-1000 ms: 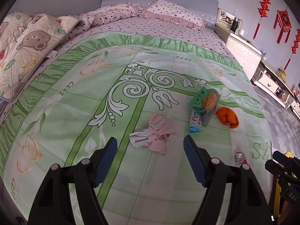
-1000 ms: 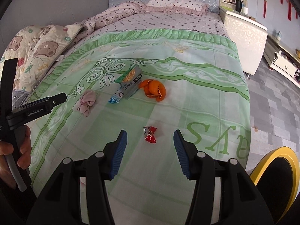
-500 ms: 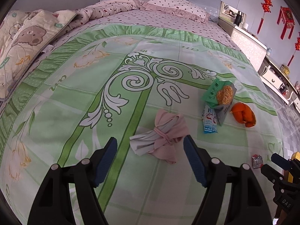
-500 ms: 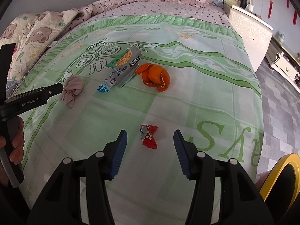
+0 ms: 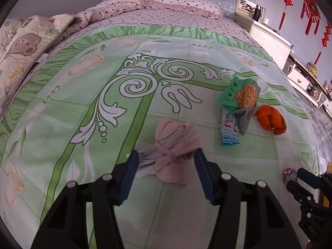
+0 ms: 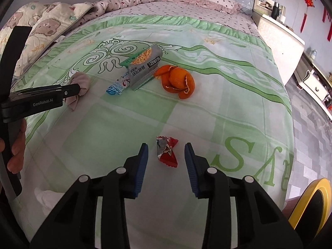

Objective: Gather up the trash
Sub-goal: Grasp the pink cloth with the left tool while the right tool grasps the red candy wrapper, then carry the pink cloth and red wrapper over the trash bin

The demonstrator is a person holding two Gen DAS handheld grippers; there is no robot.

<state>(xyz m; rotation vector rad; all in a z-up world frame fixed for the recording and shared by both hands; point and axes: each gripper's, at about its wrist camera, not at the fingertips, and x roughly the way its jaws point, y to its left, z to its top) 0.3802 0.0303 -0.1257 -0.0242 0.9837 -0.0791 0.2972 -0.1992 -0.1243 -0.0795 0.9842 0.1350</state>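
Far left on the bed lies a folded quilt [image 5: 22, 47] with bear prints, beside a cherry-dotted blanket [image 5: 112, 10] bunched toward the pillow [image 5: 186, 0]. The green bedspread [image 5: 83, 108] with white scrolls covers the rest.

The left gripper [image 5: 166, 161] is spread wide, its blue pads on either side of a pink knotted rag [image 5: 174, 147] that lies flat on the bedspread. The pads look close to the cloth, but whether either one touches it is hard to say from this angle. Nothing is pinched.

To the right of the rag lies a small blue-and-white candy wrapper [image 5: 228, 130], its top tucked against a green and grey snack bag [image 5: 238, 95] that stands half open. Just beside the bag sits a curl of orange peel [image 5: 270, 119].

Near the foot edge of the bed lies a red sweet wrapper [image 6: 167, 151], crumpled, resting on the bedspread between the fingers of the right gripper [image 6: 166, 151]. That gripper is also spread, with clear space showing on each side of the wrapper, so it holds nothing.

Further right, off the bed, a white bedside cabinet [image 6: 278, 33] stands against the wall, and a yellow-rimmed bin [image 6: 309, 205] shows at the lower right corner.
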